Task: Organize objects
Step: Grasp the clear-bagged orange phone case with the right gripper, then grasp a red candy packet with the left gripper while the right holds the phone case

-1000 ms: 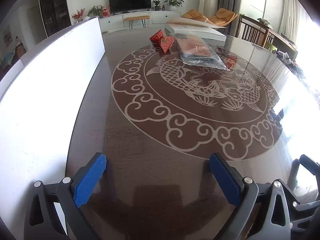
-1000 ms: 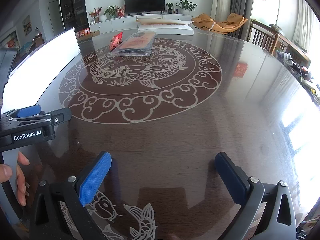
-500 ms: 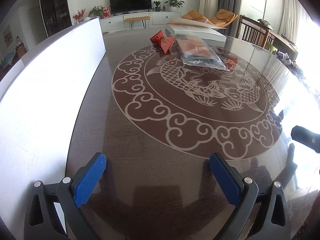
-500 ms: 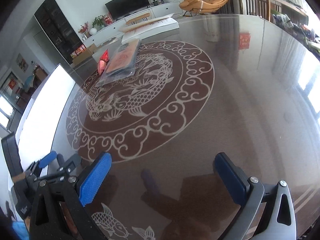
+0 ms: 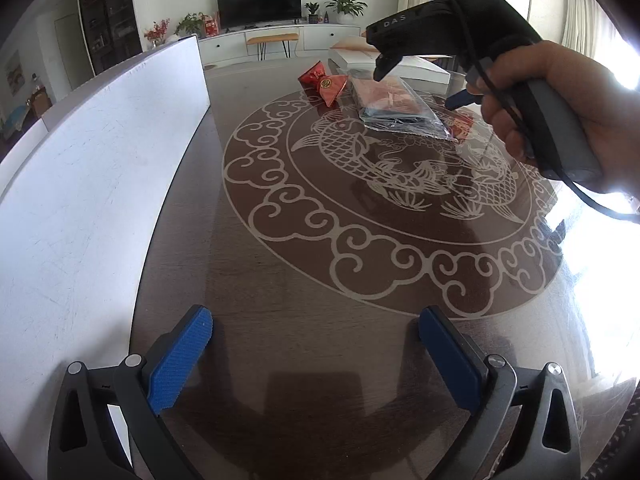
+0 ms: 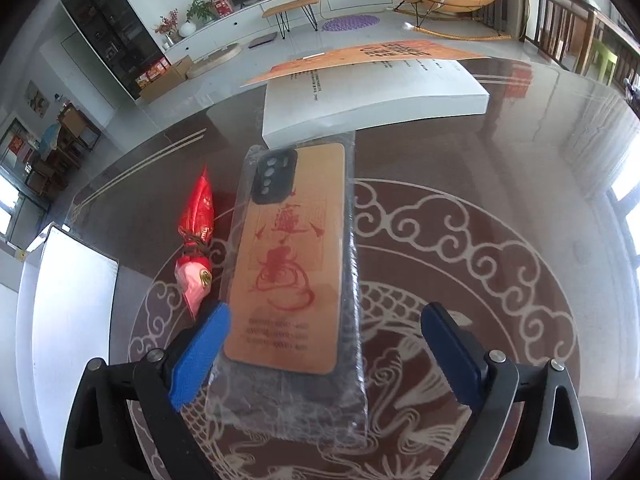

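A phone case sealed in a clear plastic bag (image 6: 296,264) lies flat on the dark patterned table (image 6: 500,160), with a red pouch (image 6: 198,240) just to its left. My right gripper (image 6: 326,328) hangs over the bag's near end. Its jaws are closing with the bag between the blue pads, and neither pad presses on it. In the left wrist view a hand (image 5: 560,92) holds this right gripper (image 5: 420,84) above the bag (image 5: 394,102) and the pouch (image 5: 326,82). My left gripper (image 5: 314,332) stands open over bare table, holding nothing.
A flat white box (image 6: 372,100) with an orange sheet on top lies just beyond the bag. A tall white board (image 5: 100,180) runs along the table's left side. Living-room furniture stands past the table's far edge.
The right gripper swept across the table to the far items and now hovers over the bagged phone case. It and the hand have entered the left wrist view. The left gripper stayed put.
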Motion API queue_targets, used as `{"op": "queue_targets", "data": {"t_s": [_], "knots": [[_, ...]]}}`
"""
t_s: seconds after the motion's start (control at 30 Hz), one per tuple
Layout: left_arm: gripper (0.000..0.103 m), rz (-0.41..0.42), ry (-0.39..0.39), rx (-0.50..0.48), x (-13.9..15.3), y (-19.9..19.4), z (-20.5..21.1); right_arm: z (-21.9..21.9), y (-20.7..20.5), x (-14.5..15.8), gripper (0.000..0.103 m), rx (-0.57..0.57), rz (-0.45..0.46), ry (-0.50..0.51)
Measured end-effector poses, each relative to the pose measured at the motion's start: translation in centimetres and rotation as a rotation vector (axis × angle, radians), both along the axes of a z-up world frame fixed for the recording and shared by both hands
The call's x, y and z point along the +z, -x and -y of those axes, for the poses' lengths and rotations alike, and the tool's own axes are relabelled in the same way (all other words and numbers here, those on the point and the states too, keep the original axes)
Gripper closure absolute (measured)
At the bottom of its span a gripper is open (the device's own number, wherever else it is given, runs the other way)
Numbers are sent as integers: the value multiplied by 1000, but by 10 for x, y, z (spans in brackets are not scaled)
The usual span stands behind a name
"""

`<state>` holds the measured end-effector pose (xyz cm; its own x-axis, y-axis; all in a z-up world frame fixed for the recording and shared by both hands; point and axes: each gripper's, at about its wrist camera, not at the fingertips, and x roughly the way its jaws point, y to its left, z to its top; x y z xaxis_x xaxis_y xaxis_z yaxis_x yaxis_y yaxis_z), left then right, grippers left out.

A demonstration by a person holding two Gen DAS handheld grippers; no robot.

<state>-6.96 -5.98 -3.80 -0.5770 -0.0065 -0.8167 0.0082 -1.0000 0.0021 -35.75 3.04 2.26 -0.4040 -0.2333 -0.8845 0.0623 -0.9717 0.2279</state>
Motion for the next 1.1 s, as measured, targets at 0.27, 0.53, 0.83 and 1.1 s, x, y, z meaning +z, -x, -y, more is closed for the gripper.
{"op": "queue_targets", "data": {"t_s": [0.27, 0.53, 0.83, 1.1], "knots": [[0, 0, 0, 0, 1, 0, 0, 50, 19, -14, 16, 90, 6, -168], [0, 0, 0, -1, 1, 0, -1, -13, -41, -8, 26, 98, -71, -196], [0, 0, 0, -1, 2, 0, -1, -100, -162, -12, 26, 65, -173, -211], [0, 0, 0, 0, 3, -1, -1, -127, -209, -19, 0, 12, -193, -211]]}}
